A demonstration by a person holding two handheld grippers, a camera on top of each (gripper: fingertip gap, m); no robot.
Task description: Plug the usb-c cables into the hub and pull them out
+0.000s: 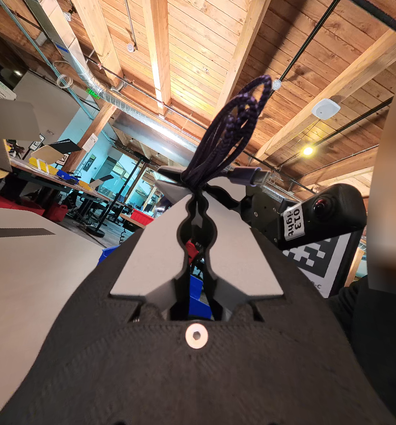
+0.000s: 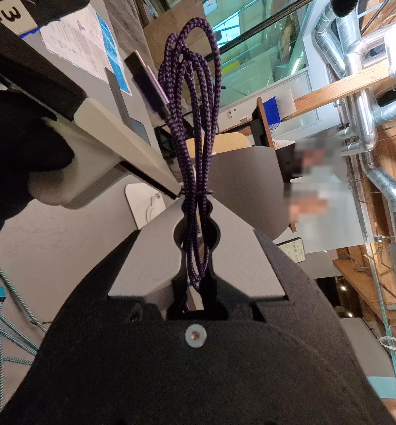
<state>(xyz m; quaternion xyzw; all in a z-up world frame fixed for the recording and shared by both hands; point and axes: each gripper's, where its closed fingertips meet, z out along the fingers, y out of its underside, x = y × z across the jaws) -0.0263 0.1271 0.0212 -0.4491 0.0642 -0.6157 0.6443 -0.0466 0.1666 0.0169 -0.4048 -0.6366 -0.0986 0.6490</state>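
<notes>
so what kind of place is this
Probably a workshop or lab in a converted industrial building: exposed wooden ceiling beams, bare silver metal ducting, and long workbenches carrying red, blue and yellow plastic storage bins.

Warm ceiling lamp (image 1: 308,150) glows at right; strong wide-angle bending at edges, lower corners soft and blurred.
</notes>
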